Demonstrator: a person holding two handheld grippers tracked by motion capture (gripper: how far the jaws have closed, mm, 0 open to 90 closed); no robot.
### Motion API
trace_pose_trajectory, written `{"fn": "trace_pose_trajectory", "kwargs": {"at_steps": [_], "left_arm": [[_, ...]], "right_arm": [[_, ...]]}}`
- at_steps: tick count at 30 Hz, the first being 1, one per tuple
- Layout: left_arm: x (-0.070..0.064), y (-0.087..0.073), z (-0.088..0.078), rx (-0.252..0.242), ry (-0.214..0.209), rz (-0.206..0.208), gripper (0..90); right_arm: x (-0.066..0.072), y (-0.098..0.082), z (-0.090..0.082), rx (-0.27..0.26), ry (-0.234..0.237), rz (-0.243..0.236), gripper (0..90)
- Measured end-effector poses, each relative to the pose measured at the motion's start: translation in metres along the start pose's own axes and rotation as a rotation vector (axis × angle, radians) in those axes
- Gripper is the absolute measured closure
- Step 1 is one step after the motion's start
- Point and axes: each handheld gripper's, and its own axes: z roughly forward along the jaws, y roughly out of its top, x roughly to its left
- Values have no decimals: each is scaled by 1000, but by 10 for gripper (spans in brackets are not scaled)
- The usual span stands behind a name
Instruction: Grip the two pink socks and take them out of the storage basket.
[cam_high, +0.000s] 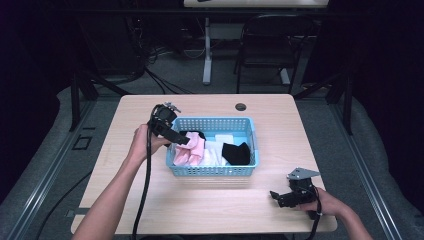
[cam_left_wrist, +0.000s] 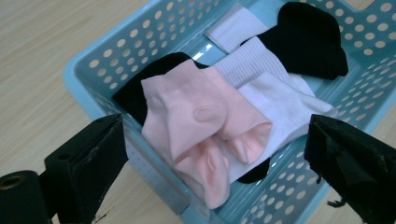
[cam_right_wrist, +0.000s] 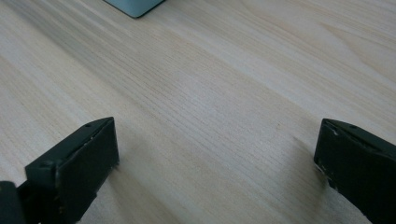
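Pink socks (cam_left_wrist: 205, 135) lie bunched at the left end of the blue basket (cam_left_wrist: 88, 70), draped over that end's near rim, on top of a black sock (cam_left_wrist: 133, 95) and beside white socks (cam_left_wrist: 280, 93). Another black sock (cam_left_wrist: 310, 39) sits at the basket's far end. Left gripper (cam_high: 172, 131) hovers above the pink pair, jaws wide, nothing held. Right gripper (cam_high: 292, 196) rests on the table (cam_right_wrist: 210, 102) right of the basket — jaws wide, empty. Risk: a deep grab snags the white layer too, or a jaw hits the rim and drags the light basket.
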Motion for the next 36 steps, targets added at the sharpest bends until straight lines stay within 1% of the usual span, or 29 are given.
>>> {"fn": "trace_pose_trajectory", "kwargs": {"at_steps": [4,7,13,15,19,23,25,26,28,30,31,33,36], "left_arm": [[-3,6,13,22,-2,2,95],[-4,9,23,40,-5,2,132],[-8,17,42,96,15,8,161],[-9,18,48,107,19,8,183],[-10,21,59,129,25,5,198],[-8,23,69,161,51,0,225],[-7,23,73,175,70,-1,246],[-6,23,75,183,71,-7,253],[-5,23,79,207,85,-7,275],[-4,23,81,213,95,-7,287],[-4,23,81,212,97,-13,295],[-4,24,81,223,117,-10,332],[-2,23,81,227,126,-15,378]], "right_arm": [[0,0,0,0,0,0,0],[0,0,0,0,0,0,0],[0,0,0,0,0,0,0],[0,0,0,0,0,0,0],[0,0,0,0,0,0,0],[0,0,0,0,0,0,0],[0,0,0,0,-2,-1,0],[0,0,0,0,-1,-1,0],[0,0,0,0,-1,-1,0],[0,0,0,1,-1,-1,0],[0,0,0,1,-1,-1,0],[0,0,0,1,-1,-1,0],[0,0,0,0,-1,-1,0]]}}
